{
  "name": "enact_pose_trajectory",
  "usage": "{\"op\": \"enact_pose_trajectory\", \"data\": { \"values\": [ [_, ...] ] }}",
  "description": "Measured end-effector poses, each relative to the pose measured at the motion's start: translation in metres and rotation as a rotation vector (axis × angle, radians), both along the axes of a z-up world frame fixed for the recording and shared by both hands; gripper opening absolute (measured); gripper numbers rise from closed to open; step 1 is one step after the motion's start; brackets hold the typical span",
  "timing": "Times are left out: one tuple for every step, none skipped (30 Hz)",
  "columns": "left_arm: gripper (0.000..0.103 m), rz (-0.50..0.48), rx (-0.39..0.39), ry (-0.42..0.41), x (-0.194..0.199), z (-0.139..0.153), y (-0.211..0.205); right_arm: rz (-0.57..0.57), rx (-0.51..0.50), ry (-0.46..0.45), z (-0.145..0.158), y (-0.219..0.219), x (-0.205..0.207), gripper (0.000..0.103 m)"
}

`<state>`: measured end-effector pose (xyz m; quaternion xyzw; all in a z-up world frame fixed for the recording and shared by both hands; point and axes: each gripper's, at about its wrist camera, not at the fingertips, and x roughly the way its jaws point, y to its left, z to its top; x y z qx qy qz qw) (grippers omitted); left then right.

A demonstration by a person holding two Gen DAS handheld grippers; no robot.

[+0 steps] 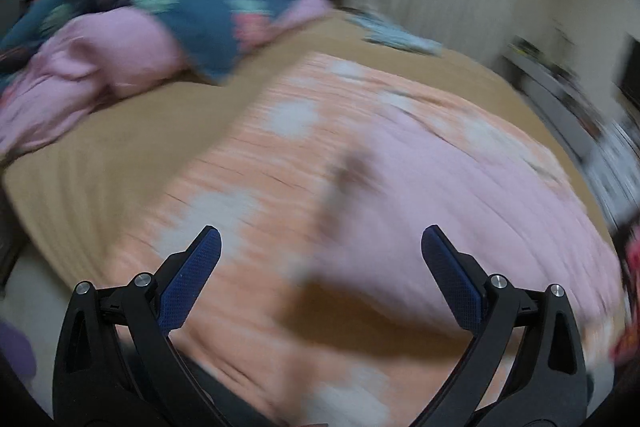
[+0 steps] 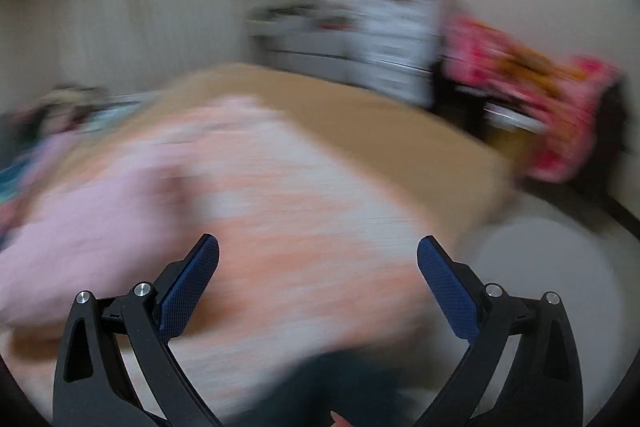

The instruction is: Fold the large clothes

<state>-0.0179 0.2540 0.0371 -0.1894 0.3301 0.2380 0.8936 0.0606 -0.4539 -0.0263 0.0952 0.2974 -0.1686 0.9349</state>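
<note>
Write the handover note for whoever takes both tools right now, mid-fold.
Left tool: open, empty, above the garment.
Right tool: open, empty, above the same garment.
Orange-and-white patterned garment lies spread on the tan surface, with a pink piece lying over its right part. Unfolded pile, dark floral cloth and pink cloth, sits at the far left.
Done: garment laid out; both views are blurred, so any fold is unclear.
Left: grip the edges, fold it, then take on the pile.
</note>
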Motion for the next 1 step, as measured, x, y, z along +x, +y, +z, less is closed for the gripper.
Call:
{"op": "enact_pose_trajectory", "data": {
  "values": [
    [0.094,0.064,0.018,-0.001,0.0025,0.0015,0.0322,-0.096,-0.042,0.037,-0.0138,-0.0332,0.0071,0.099]
  ]
}}
